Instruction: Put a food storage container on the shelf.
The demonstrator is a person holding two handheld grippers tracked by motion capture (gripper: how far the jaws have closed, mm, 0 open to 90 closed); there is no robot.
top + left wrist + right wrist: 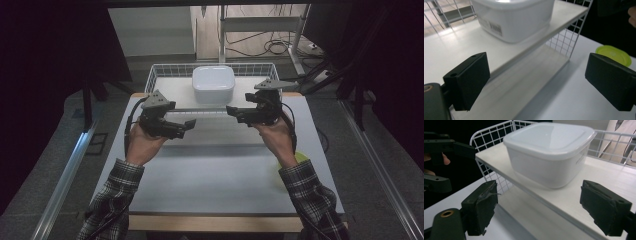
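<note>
The box (pixel 213 84) is white all over, body and lid alike, with a small black-and-white barcode label (pixel 495 28) on one side. It sits on a white shelf (pixel 185 97) edged by a white wire grid (pixel 170 70) of small squares. The worktop (pixel 215 175) is pale grey-white with a light wood-coloured front edge. A round lid (pixel 614 54) lying on it is bright yellow-green. The left tongs (pixel 192 123) and the right tongs (pixel 231 110) are matt black, each topped with a grey three-cornered plate. The sleeves (pixel 117 192) are checked in black, grey and white. The floor (pixel 380 180) is dull grey.
</note>
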